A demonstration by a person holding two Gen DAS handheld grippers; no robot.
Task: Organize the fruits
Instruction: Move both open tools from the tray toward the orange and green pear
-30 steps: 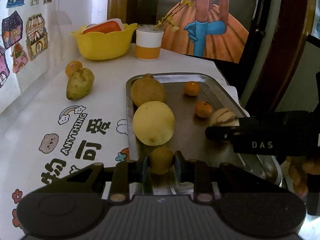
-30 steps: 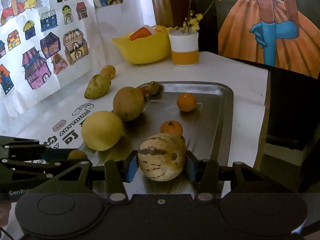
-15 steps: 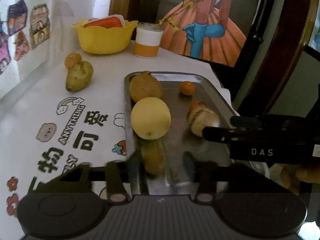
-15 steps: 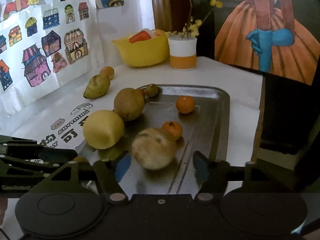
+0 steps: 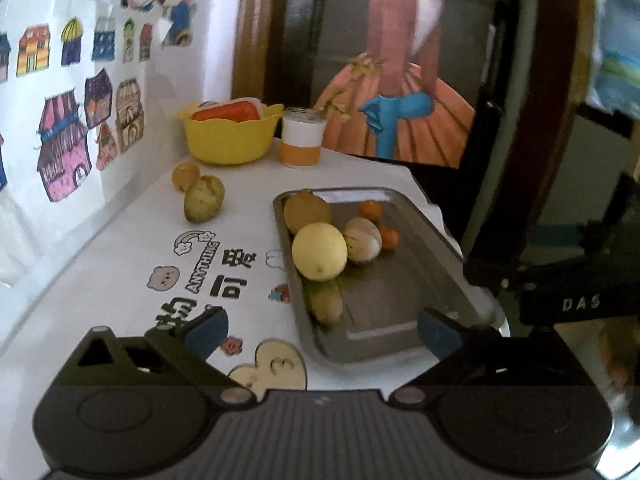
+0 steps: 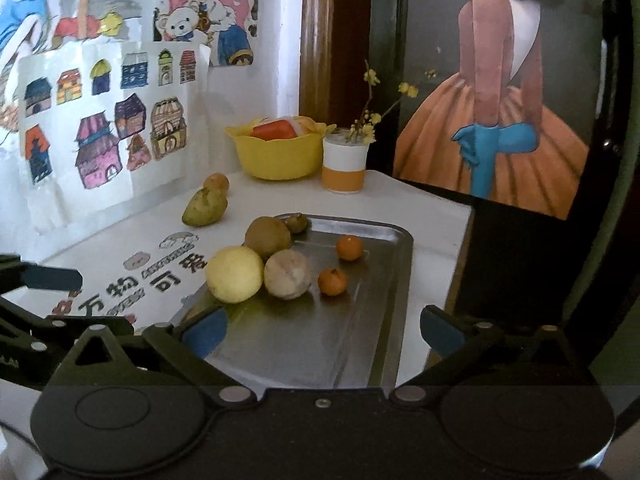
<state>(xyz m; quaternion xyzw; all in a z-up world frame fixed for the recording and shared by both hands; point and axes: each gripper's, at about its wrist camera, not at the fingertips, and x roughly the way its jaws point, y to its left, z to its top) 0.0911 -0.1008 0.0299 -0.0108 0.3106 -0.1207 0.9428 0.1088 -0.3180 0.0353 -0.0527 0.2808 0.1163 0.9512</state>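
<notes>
Metal tray (image 6: pixel 384 344) on white table (image 5: pixel 120 264) holds yellow fruit (image 6: pixel 234 274), pale melon (image 6: pixel 287 274), two oranges, possibly kiwi (image 5: pixel 327 305). Left gripper (image 5: pixel 320 330), right gripper (image 6: pixel 322 330) both spread wide, empty.

Readable text, two spots only.

1. White printed cover (image 5: pixel 120 264) on the bench: "ANYTHING" (image 5: pixel 203 266) in outlined caps, running diagonally under a small rainbow doodle. Next to it are big black Chinese characters; "可" (image 5: pixel 225 288) is clear in the left wrist view, "万物" (image 6: pixel 102 300) in the right wrist view. The remaining characters are partly cut off or blurred, so not reliable.

2. Black body of the right tongs (image 5: pixel 576 300), seen from the left wrist view: "DAS" (image 5: pixel 581 303) in pale letters.

Wall stickers are pictures only, no legible lettering.
</notes>
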